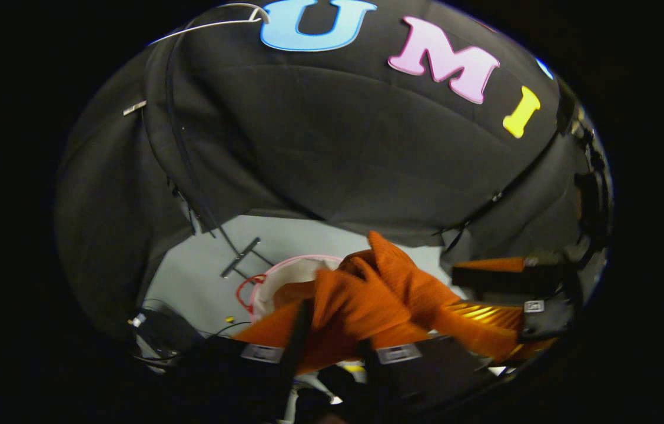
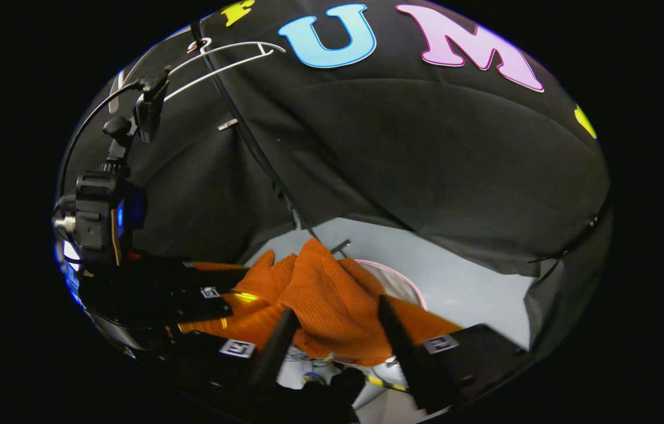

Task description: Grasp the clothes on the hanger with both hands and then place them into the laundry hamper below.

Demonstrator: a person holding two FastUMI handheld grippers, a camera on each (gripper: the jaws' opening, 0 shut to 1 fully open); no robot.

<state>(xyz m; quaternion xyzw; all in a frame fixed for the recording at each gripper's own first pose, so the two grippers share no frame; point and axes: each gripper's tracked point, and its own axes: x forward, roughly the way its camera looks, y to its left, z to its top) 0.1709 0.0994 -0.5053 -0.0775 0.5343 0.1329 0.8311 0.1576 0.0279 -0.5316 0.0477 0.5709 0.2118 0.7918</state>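
Observation:
The orange knit garment is bunched up just above the white laundry hamper with a pink rim. My left gripper is shut on a fold of it at the bottom of the left gripper view. To the right there, my right gripper clamps another part of the cloth. In the right gripper view, the garment sits between my right gripper's two dark fingers, over the hamper. The left gripper holds the cloth at the left. The bare white hanger hangs high up.
A pale grey floor lies under the hamper. A metal stand foot and a red cord are beside the hamper. A black strap runs down the cloth wall. The left gripper's camera block sits at the left edge.

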